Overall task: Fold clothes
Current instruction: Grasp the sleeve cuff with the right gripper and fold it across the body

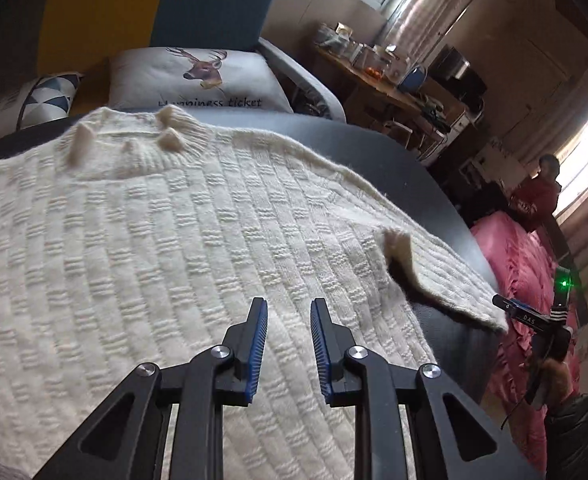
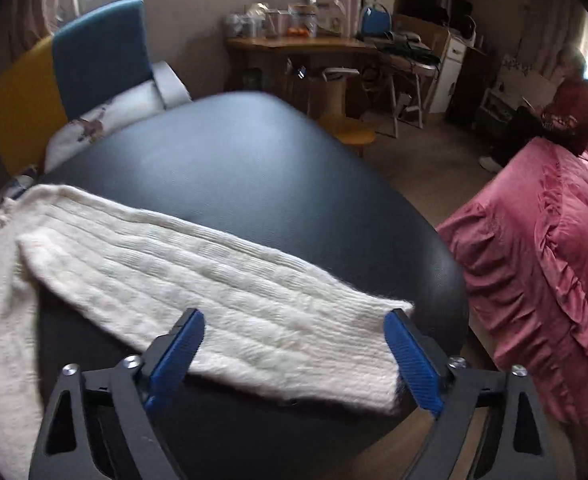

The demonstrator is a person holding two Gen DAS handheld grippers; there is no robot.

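Cream sweater [image 1: 142, 232] lies spread flat on the black table [image 1: 373, 152], filling the left and middle of the frame, no fold made yet. Left gripper [image 1: 288, 344] hovers above it, empty, jaws slightly apart. Right gripper [image 2: 294, 354], jaws wide, straddles the sleeve [image 2: 222, 292] at lower centre, unclamped. Folding looks barely begun.

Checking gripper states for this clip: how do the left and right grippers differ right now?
The left gripper has a narrow gap between its fingers; the right gripper is spread wide. The left hovers over the sweater's body; the right straddles the sleeve end near the black table's edge. Both have blue pads and neither is gripping any fabric.
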